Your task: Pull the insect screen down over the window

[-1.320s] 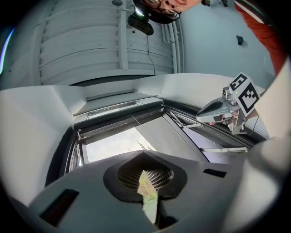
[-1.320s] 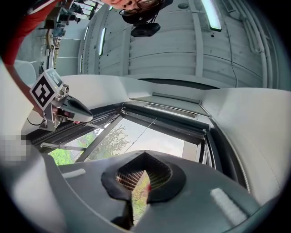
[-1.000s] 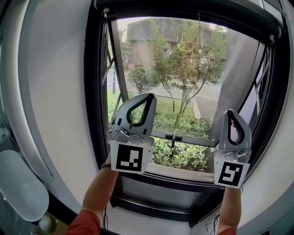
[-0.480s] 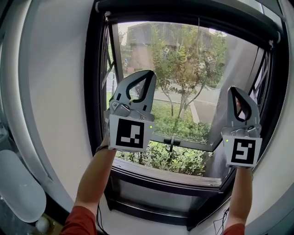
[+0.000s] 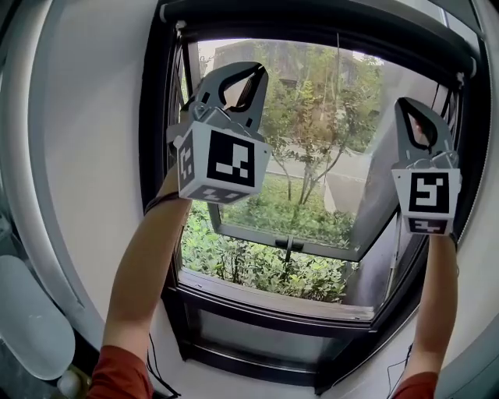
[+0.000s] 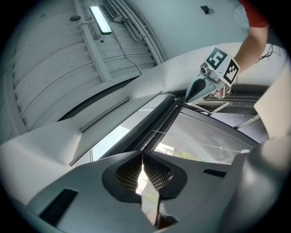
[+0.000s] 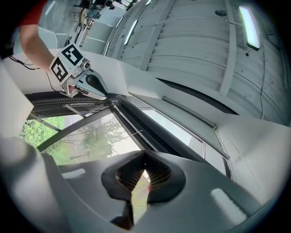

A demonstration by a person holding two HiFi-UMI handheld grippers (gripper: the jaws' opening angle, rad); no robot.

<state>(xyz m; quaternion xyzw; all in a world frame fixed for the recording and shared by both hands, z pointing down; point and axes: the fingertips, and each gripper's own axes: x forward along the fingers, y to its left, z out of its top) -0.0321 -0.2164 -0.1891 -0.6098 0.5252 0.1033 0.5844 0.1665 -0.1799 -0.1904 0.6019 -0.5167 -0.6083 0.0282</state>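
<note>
The left tongs (image 5: 251, 70) and the right tongs (image 5: 407, 104) are both pressed together, pinching nothing. The insect screen (image 5: 335, 31) looks rolled up in the dark bar (image 5: 234, 14) just above them. Shut like this, they could slip off its edge and not pull it.

My head view faces the window (image 5: 327, 132) from close inside. The views on the left tongs (image 5: 251, 70) and right tongs (image 5: 405, 103) aim up along their jaws, sharing its top frame (image 6: 157, 123) and the ceiling (image 6: 45, 59); each catches the other tongs.
</note>
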